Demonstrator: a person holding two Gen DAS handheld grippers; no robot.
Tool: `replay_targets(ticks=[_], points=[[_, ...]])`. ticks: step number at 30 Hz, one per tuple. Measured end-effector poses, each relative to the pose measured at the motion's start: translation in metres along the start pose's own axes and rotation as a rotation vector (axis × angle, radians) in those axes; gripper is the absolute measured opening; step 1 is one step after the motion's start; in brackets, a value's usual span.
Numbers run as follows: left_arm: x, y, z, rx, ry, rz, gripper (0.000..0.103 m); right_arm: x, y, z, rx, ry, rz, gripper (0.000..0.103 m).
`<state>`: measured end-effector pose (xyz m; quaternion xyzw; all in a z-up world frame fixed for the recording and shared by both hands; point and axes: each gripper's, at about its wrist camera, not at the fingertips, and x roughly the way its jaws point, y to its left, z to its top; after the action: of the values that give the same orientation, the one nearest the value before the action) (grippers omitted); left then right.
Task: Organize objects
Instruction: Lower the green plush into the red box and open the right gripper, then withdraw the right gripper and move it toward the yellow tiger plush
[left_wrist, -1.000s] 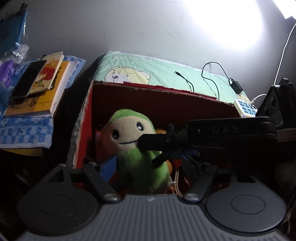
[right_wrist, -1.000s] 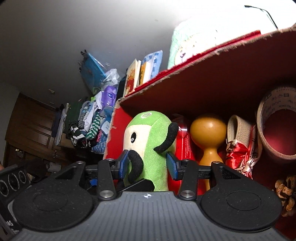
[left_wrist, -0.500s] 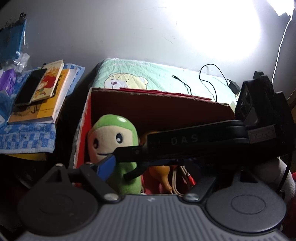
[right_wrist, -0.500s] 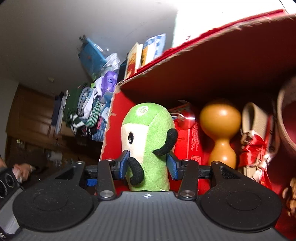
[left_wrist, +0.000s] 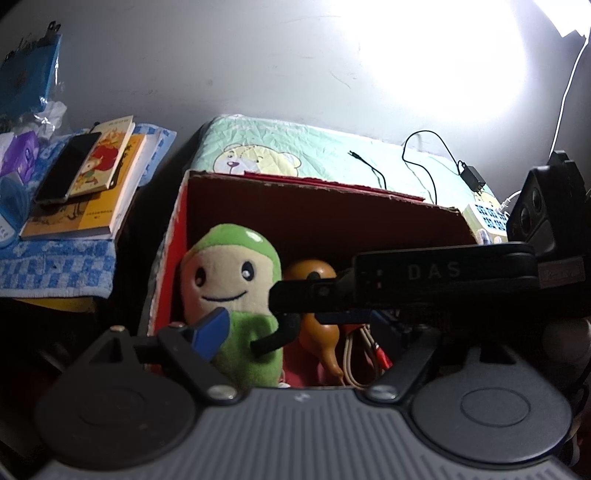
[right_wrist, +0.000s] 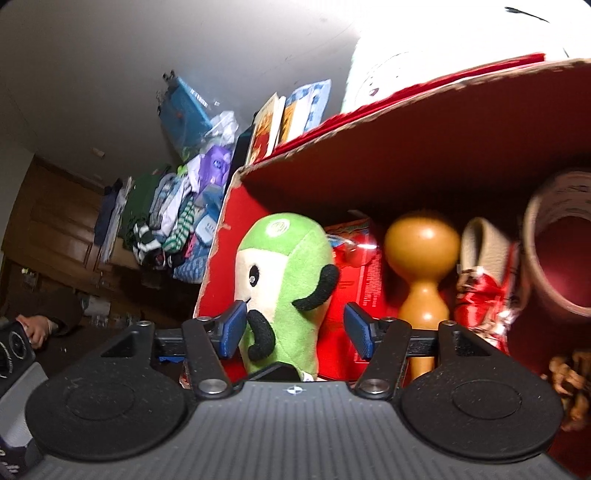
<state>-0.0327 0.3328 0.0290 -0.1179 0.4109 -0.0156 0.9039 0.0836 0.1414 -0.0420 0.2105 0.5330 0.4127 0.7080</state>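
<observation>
A green and cream plush toy (left_wrist: 229, 273) stands upright in the left corner of a red cardboard box (left_wrist: 332, 218). In the right wrist view the plush toy (right_wrist: 291, 266) sits between the blue pads (right_wrist: 232, 328) of my right gripper (right_wrist: 295, 332), which is open, with a gap on the right side. That gripper's black body (left_wrist: 443, 273) crosses the left wrist view from the right. My left gripper (left_wrist: 299, 332) is open in front of the box. One of its blue pads (left_wrist: 210, 334) shows, and the other finger is hidden behind the right gripper.
Beside the plush in the box are a wooden gourd (right_wrist: 421, 243), a red satin item (right_wrist: 480, 295) and a tape roll (right_wrist: 554, 240). Books and a phone (left_wrist: 68, 168) lie on a blue checked cloth to the left. Bear-print bedding (left_wrist: 295, 151) with a charger cable lies behind. A hand (right_wrist: 37, 328) is at far left.
My right gripper's pads have spread apart and let go of the plush toy, which now stands in the box's left corner. The left gripper has stayed open.
</observation>
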Motion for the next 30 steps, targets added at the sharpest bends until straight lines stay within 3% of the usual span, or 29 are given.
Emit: replay_targets(ticks=[10,17,30], points=[[-0.01,-0.02,-0.001,0.019,-0.011,0.04,0.087,-0.039,-0.004,-0.009,0.025,-0.113,-0.044,0.061],[-0.01,-0.041,-0.005,0.028,0.02,0.121,0.088,-0.063,0.001,-0.023,-0.028,-0.174,-0.158,0.061],[-0.013,-0.098,-0.02,0.068,0.062,0.25,0.088,-0.115,-0.007,-0.051,-0.06,-0.233,-0.144,0.061]])
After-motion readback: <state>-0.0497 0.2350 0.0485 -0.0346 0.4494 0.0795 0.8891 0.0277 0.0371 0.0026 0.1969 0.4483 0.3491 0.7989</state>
